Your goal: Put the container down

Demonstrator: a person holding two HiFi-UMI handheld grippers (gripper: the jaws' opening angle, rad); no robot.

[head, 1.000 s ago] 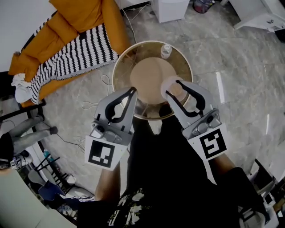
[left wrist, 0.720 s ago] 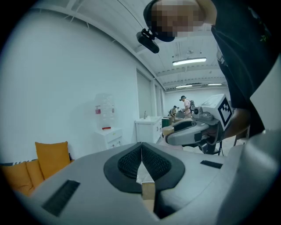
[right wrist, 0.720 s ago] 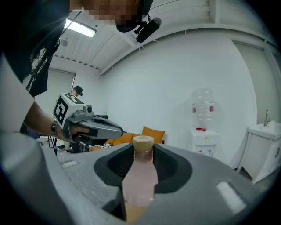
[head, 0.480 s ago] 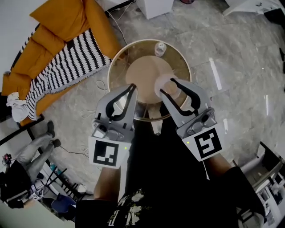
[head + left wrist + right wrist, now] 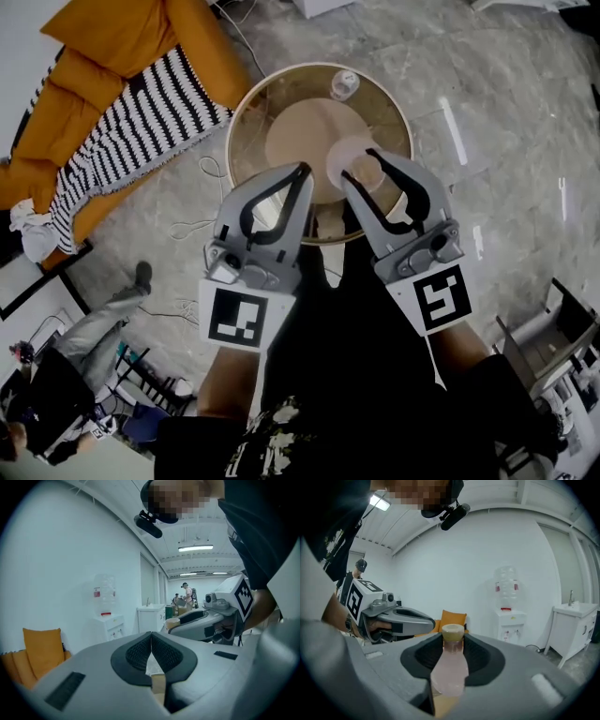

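The container is a pale pink translucent bottle (image 5: 449, 670) with a tan cap, and my right gripper (image 5: 451, 660) is shut on its body. In the head view that bottle (image 5: 347, 161) hangs in the right gripper (image 5: 364, 172) above the near right part of the round glass table (image 5: 246, 105). My left gripper (image 5: 300, 174) is beside it over the table's near edge. In the left gripper view its jaws (image 5: 151, 649) are pressed together with nothing between them. The right gripper (image 5: 213, 619) shows there too, off to the right.
A small clear jar (image 5: 344, 84) stands at the table's far side. An orange sofa with a striped blanket (image 5: 131, 117) lies to the left, with cables (image 5: 202, 220) on the marble floor. A person (image 5: 84, 347) walks at the lower left. A water dispenser (image 5: 508, 616) stands by the white wall.
Both grippers have moved a little forward over the table's near edge, with the bottle still held in the right one. The person at the lower left has walked on.
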